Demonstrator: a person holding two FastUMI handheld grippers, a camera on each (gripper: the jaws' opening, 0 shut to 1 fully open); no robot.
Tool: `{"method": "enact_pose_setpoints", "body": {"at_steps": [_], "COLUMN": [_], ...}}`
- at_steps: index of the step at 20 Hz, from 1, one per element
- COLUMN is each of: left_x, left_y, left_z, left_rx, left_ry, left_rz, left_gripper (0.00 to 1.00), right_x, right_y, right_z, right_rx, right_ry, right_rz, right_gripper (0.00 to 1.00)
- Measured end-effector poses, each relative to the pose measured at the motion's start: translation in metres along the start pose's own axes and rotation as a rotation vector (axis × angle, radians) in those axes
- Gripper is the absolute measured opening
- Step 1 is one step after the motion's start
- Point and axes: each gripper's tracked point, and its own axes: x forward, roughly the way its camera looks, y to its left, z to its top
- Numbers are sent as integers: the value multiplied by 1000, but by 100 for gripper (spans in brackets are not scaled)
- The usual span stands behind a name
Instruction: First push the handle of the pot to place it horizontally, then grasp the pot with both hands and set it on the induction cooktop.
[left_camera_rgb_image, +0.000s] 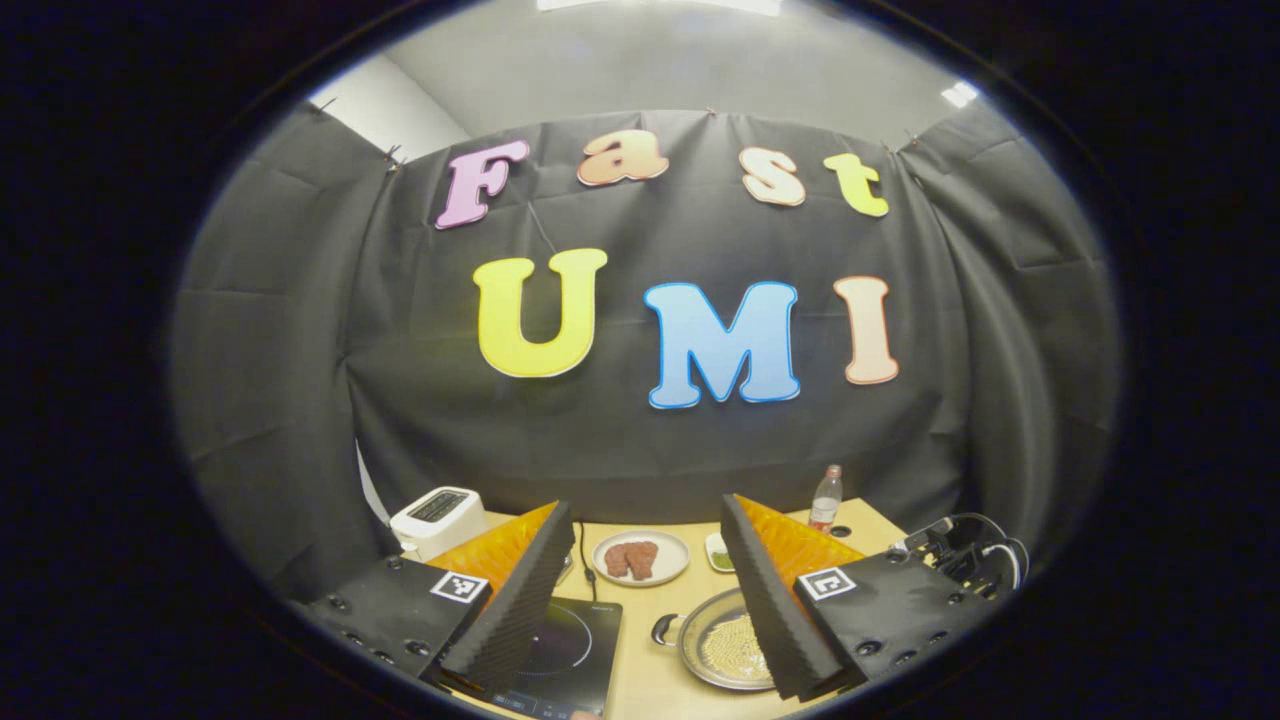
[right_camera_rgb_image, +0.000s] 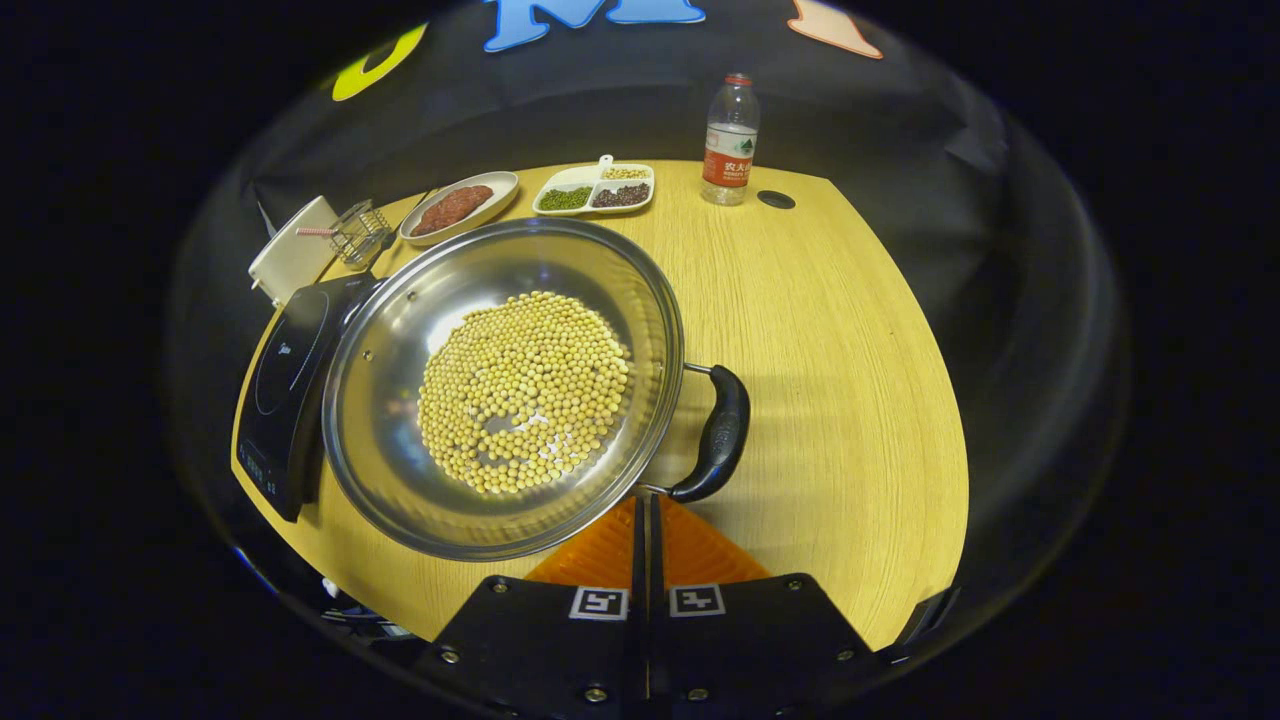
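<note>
Nearest the lens in the right gripper view, the right tongs (right_camera_rgb_image: 645, 520) are pressed together, their fingers meeting in a thin seam with nothing between them, and the tips lie just under the near rim of the pot (right_camera_rgb_image: 505, 385), beside the lower end of its handle (right_camera_rgb_image: 718, 432); whether they touch the metal is hard to tell. The pot sits on the tabletop (right_camera_rgb_image: 840, 380), its floor covered with pale soybeans (right_camera_rgb_image: 520, 395), and its left rim hides part of the induction cooktop (right_camera_rgb_image: 285, 385), so whether it rests on that edge cannot be told. The handle points to the right, well off the cooktop. Farther back stand a plate of meat (right_camera_rgb_image: 460, 207), a divided dish of beans (right_camera_rgb_image: 596, 188) and a water bottle (right_camera_rgb_image: 729, 140), with a white appliance (right_camera_rgb_image: 292, 262) and a small wire basket (right_camera_rgb_image: 358, 232) at the left edge. In the left gripper view, the left tongs (left_camera_rgb_image: 645, 600) are spread wide, held above the tabletop and gripping nothing. Between and behind the fingers show the cooktop (left_camera_rgb_image: 570, 650), half hidden by the left finger, and the pot (left_camera_rgb_image: 722, 645), its right side cut off by the right finger. A second handle (left_camera_rgb_image: 664, 630) juts toward the cooktop. Cables (left_camera_rgb_image: 975, 550) bunch at the right edge.
</note>
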Motion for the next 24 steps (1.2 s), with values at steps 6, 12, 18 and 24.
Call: {"method": "enact_pose_setpoints", "body": {"at_steps": [6,12,18,24], "left_x": [2,4,12,31], "left_y": [-13,-15,-17,-18], "left_z": [-1,-4,-16,-45], "left_rx": [-3,-11,-22,-45], "left_ry": [9,19,32,79], "left_rz": [13,24,-31,-129], "left_gripper": [99,95,96,97], "right_x": [6,7,-12,-60], "right_y": [-14,-18,-34,-36], "right_z": [26,35,36,57], "right_rx": [-12,-21,66,214], "right_ry": [-44,-62,-111,-300], "right_rz": [-4,-2,-43,-28], "right_gripper": [1,1,1,85]}}
